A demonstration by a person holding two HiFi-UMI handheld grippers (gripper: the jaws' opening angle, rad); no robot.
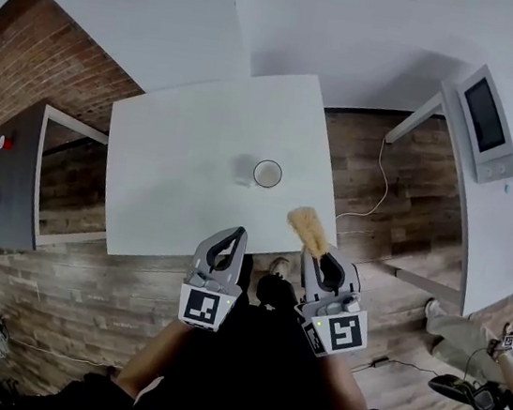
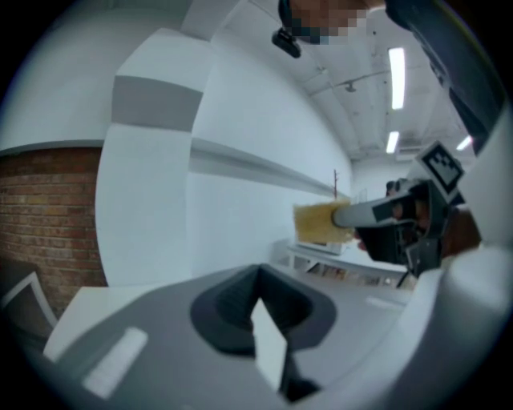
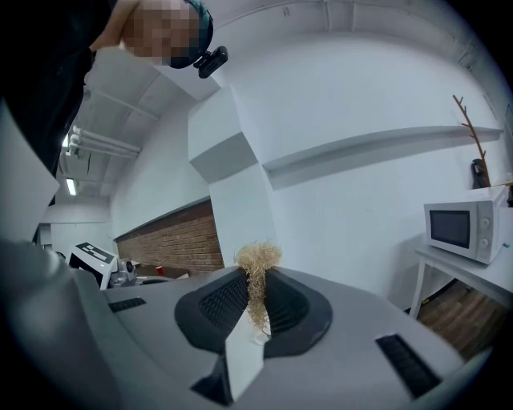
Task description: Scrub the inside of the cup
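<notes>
A white cup (image 1: 267,173) stands upright near the right side of the white table (image 1: 175,178), its opening facing up. Both grippers hover off the table's near edge, short of the cup. My right gripper (image 1: 318,255) is shut on a tan fibrous scrubber (image 1: 308,227), which sticks out toward the table edge. In the right gripper view the scrubber's fibres (image 3: 258,268) are pinched between the closed jaws (image 3: 255,280). My left gripper (image 1: 232,236) is shut with nothing in it (image 2: 258,276). The scrubber (image 2: 319,223) also shows in the left gripper view, held at the right.
A microwave (image 1: 487,116) sits on a white side table at the right. A grey cabinet (image 1: 5,175) stands at the left by the brick wall. A cable (image 1: 371,201) runs over the wooden floor. Another person's legs (image 1: 461,330) are at the lower right.
</notes>
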